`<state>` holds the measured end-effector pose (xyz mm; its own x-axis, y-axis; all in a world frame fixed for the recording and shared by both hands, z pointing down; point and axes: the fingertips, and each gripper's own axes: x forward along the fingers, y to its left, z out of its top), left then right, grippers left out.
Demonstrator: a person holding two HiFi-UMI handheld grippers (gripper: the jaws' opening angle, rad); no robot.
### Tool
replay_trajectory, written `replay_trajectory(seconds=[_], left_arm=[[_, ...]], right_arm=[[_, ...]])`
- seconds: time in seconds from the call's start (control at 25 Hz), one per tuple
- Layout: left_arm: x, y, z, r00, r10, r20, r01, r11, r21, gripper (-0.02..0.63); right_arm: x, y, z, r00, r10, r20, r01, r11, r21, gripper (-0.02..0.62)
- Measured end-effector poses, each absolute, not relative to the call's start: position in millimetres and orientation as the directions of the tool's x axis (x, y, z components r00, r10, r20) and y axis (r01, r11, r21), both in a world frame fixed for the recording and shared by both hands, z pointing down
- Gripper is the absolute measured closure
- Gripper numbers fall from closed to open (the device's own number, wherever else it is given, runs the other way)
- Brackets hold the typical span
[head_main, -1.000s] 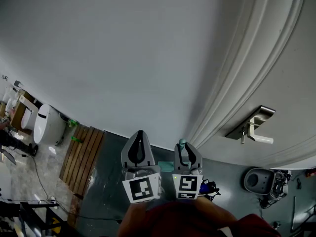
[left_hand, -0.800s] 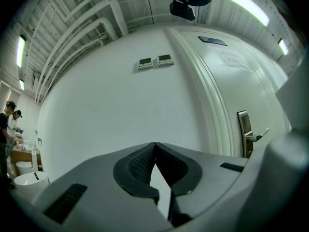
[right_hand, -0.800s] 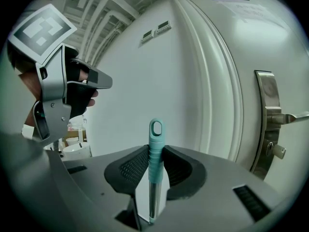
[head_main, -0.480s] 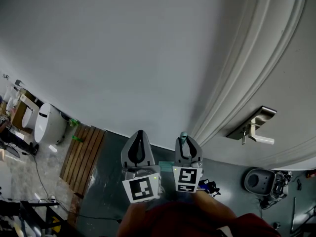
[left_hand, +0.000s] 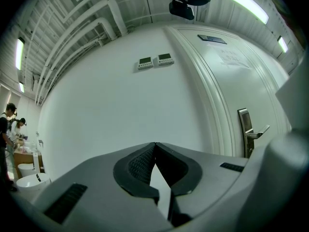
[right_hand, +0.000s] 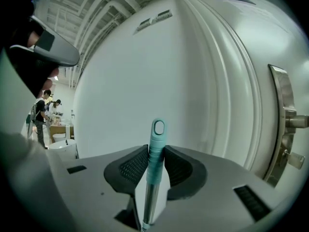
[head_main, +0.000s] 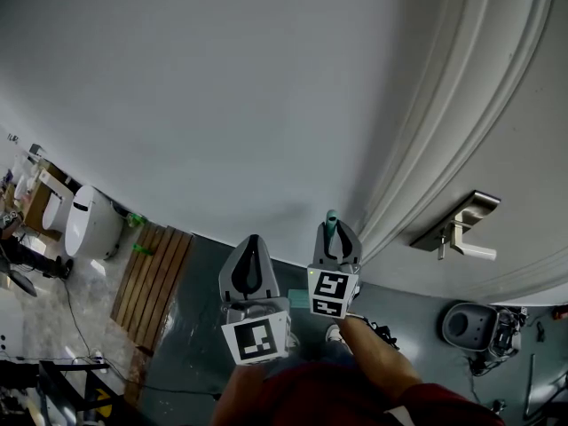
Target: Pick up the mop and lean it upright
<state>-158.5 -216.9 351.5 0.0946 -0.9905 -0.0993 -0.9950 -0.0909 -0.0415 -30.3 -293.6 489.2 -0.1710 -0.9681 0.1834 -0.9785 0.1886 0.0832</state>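
Mop (right_hand: 158, 127): only its top end shows, a slim metal shaft ending in a ribbed teal plastic grip with a hanging eye. It stands upright between the fingers (right_hand: 135, 166) of the right gripper (right_hand: 155, 153), in the lower middle of the right gripper view. In the head view the teal tip (head_main: 331, 224) pokes out above the right gripper (head_main: 333, 238), just below centre of the frame, close to the white wall (head_main: 222, 105) where it meets the moulded door frame (head_main: 417, 176). The shaft below and the mop head are hidden behind the gripper body.

The right fingers are narrow, both pads against the teal grip, and they are opening at this moment with the handle between them. The left gripper (head_main: 251, 240) sits just to the left, its fingers (left_hand: 137, 166) closed tip to tip on nothing.

The shaft looks stiff and light, but probably bottom-heavy at the hidden head, so a hold this high gives little control over swing. The ribbed plastic should give better purchase than the smooth metal, which would likely slip. Leaned on the smooth wall, the rounded tip may slide sideways, so the corner by the door frame seems the steadier rest.
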Motion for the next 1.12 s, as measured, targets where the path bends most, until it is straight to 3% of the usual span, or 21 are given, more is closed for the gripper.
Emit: replay_trajectory(seconds=[0.72,1.12], left_arm=[[-158.5,-221.3,358.3,0.09,-0.993,-0.083,-0.996,-0.087,-0.036,0.592],[-159.4,-221.8,359.7,0.091,-0.992,-0.083,-0.995,-0.088,-0.041,0.592]], right_arm=[[-25.8,-328.5,493.9,-0.093,-0.978,0.187,-0.984,0.118,0.13,0.474],[-28.6,-327.3,497.1,-0.11,-0.974,0.198,-0.985,0.133,0.106,0.411]])
